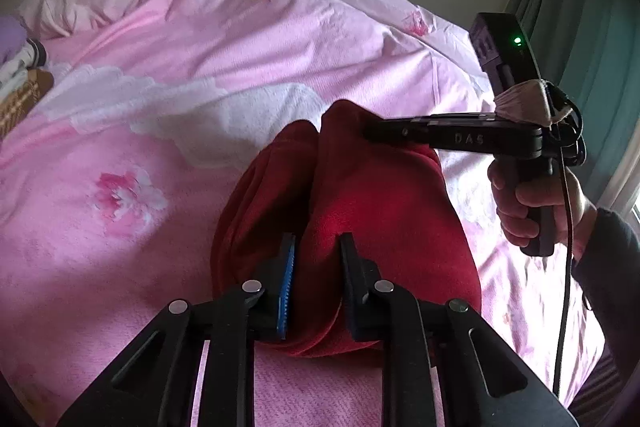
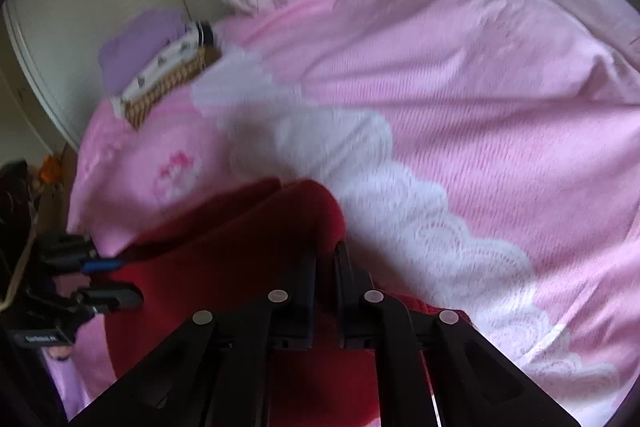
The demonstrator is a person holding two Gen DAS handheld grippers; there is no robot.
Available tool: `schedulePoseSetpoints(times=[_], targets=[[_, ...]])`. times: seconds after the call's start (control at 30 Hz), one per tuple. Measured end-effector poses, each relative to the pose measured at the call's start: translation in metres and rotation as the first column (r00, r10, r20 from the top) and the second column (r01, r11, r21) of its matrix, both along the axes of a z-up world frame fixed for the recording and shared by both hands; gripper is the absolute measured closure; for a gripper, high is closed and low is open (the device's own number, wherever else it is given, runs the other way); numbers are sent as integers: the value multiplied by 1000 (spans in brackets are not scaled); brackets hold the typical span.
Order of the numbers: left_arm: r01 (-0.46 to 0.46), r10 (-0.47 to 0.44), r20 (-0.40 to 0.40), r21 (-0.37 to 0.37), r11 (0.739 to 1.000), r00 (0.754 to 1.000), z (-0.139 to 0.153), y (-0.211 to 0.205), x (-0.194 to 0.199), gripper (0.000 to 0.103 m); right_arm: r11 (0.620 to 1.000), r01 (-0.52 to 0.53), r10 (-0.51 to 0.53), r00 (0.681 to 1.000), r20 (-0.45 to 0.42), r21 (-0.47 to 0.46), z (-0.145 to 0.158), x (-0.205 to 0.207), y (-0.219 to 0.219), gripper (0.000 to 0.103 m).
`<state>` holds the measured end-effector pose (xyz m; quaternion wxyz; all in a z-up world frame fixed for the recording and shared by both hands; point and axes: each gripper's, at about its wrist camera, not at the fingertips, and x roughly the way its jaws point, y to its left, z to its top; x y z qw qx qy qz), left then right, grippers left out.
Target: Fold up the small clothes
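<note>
- Left wrist view: the right gripper (image 1: 366,133), its arm lettered "DAS", is pinched shut on the far fold of one red garment (image 1: 360,203). The left gripper (image 1: 318,247) clamps the garment's near fold between its two fingers, one with a blue pad (image 1: 286,291). One hand (image 1: 532,203) holds the right gripper's handle. The garment lies on a pink bedspread (image 1: 160,187).
- Right wrist view: the right gripper (image 2: 326,259) is closed on the garment's (image 2: 224,251) edge; the left gripper (image 2: 120,281) grips its left side. One basket (image 2: 168,83) sits far ahead-left; a small label there is unreadable.
</note>
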<state>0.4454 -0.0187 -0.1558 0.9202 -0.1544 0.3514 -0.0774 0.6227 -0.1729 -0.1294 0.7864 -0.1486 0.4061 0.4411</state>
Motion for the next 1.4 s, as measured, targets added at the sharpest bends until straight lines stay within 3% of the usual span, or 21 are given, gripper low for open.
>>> schedulePoseSetpoints(times=[0.2, 0.33, 0.43, 0.6, 0.7, 0.8, 0.87, 0.9, 1.1, 1.23, 1.4], targets=[[-42, 41, 62, 16, 999, 997, 23, 19, -9, 82, 990, -21, 14, 999, 46, 139, 34, -3, 10, 96], [-25, 24, -8, -8, 1000, 1000, -3, 25, 1, 82, 997, 1, -1, 1000, -1, 78, 6, 7, 30, 96], [-20, 20, -19, -11, 1000, 1000, -17, 25, 1, 81, 999, 11, -10, 1000, -23, 37, -22, 7, 34, 96], [-10, 10, -19, 4, 1000, 1000, -31, 18, 5, 80, 998, 63, -63, 998, -17, -4, -49, 6, 31, 94], [-7, 7, -11, 20, 1000, 1000, -24, 14, 4, 80, 995, 101, -101, 994, 31, -5, -46, 1, 35, 91], [-9, 9, 16, 34, 999, 1000, -9, 12, 0, 67, 991, 132, -131, 986, 100, 4, -31, -9, 33, 81], [-18, 15, 37, 64, 998, 999, 3, 9, -1, 45, 988, 149, -151, 978, 140, 28, -17, -18, 27, 65], [-15, 11, 49, 72, 997, 999, 9, 6, -3, 43, 986, 161, -166, 973, 160, 45, -9, -23, 22, 62], [23, -36, 120, 113, 993, 992, 40, -11, -5, 41, 970, 201, -225, 956, 187, 136, 27, -64, -5, 60], [51, -66, 102, 149, 987, 993, 39, -20, 8, 41, 964, 227, -249, 955, 163, 141, 19, -88, -20, 60], [45, -50, 21, 182, 982, 999, 13, -15, 23, 42, 963, 253, -263, 956, 127, 91, -5, -100, -25, 60]])
